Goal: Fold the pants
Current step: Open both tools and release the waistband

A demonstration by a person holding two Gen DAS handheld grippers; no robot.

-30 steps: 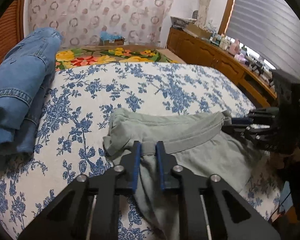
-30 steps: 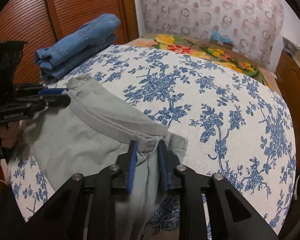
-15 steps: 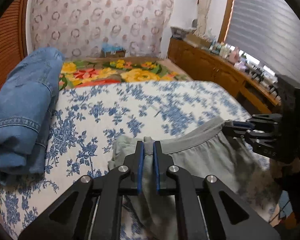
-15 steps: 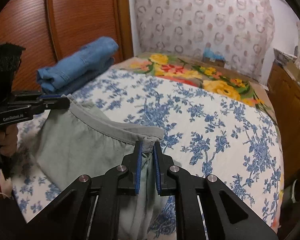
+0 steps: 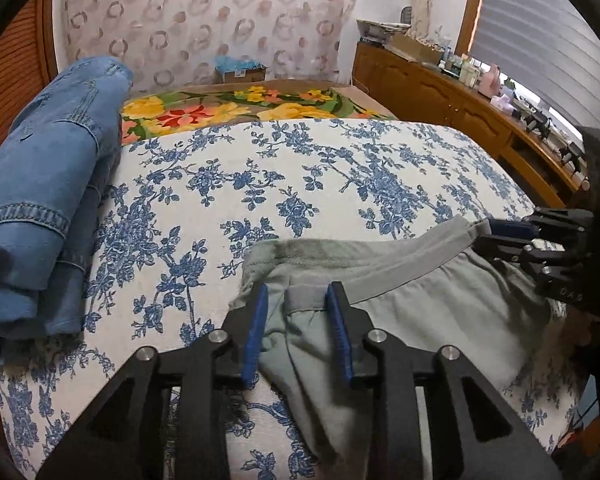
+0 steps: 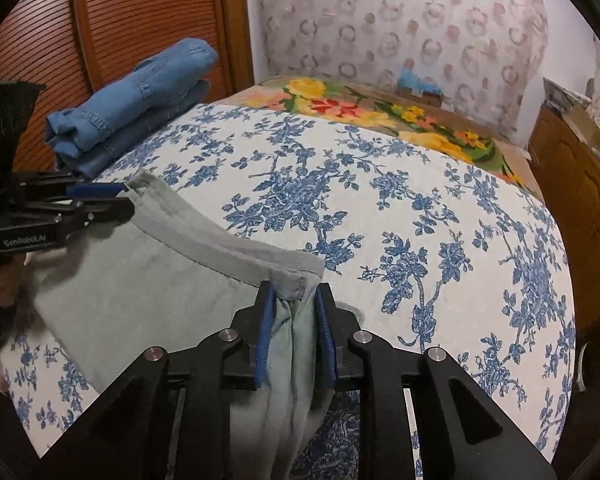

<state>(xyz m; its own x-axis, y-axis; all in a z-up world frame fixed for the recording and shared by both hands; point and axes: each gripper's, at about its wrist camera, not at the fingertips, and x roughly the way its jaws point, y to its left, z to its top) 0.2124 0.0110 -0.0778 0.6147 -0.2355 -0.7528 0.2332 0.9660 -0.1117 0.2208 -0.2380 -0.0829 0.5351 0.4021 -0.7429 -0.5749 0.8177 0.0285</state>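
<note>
Floral bed [image 5: 340,184] carries the pants [image 5: 420,292] at its near edge; both jaws have just been opening, left hand-held gripper [image 5: 298,330] and right hand-held gripper [image 6: 294,330] releasing the waistband, laid flat.

the pants [image 5: 400,280] lie on the bed [image 5: 300,168] at its near edge, waistband toward the middle of the bed, legs hanging over the edge. the left hand-held gripper [image 5: 296,304] straddles one waistband corner and the right hand-held gripper [image 6: 294,300] the other, cloth between the jaws of each. a stack of folded jeans [image 5: 40,184] sits on the bed's left side, apart from the pants. a blanket [image 5: 236,108] lies behind, toward the wall. a cabinet [image 5: 452,100] stands right of the bed, small items on top.
</note>
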